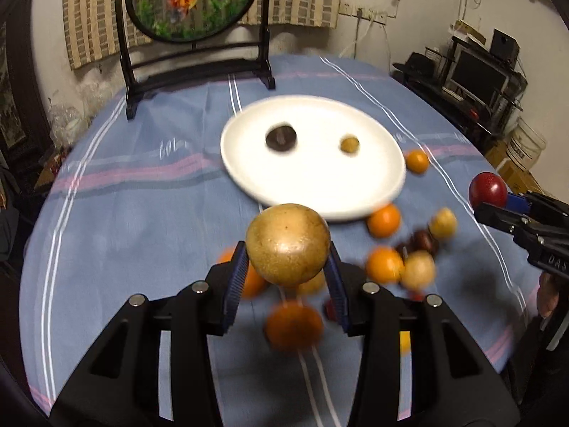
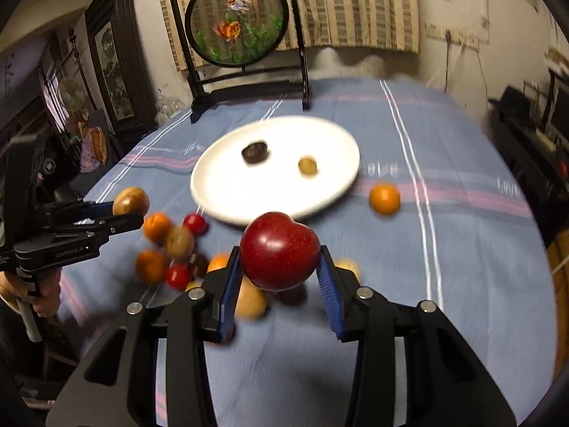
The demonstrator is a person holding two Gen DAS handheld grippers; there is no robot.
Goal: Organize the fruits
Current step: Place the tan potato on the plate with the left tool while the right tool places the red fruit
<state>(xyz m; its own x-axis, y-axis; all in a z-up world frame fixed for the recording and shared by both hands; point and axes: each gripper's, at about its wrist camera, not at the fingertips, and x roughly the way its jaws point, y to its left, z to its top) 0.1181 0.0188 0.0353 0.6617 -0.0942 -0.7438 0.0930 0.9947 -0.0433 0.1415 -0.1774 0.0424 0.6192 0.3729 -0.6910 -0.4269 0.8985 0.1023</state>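
the left gripper (image 1: 288, 270) pinches a brown pear (image 1: 288, 245) and the right gripper (image 2: 279, 274) pinches a red apple (image 2: 280, 252), both lifted near the white plate (image 1: 320, 192) (probably going there).

Left tongs (image 1: 288, 277): matt black plastic frame, ribbed blue pads, bright metal pin heads. They clamp a tan fruit (image 1: 288, 245), skin speckled, dull sheen with one soft highlight.

Right tongs (image 2: 281, 277): same plastic build. They grip a red fruit (image 2: 280, 251), smooth, glossy, finely dotted.

Plate (image 1: 249, 174): white, smooth, glazed look (ceramic or plastic, cannot tell).

Table (image 1: 124, 213): covered in woven cloth, matt, blue with pink and white stripes.

Loose orange fruits (image 1: 384, 220): slightly shiny, blurred.

Round screen stand (image 1: 199, 67): dark lacquered frame, semi-gloss.
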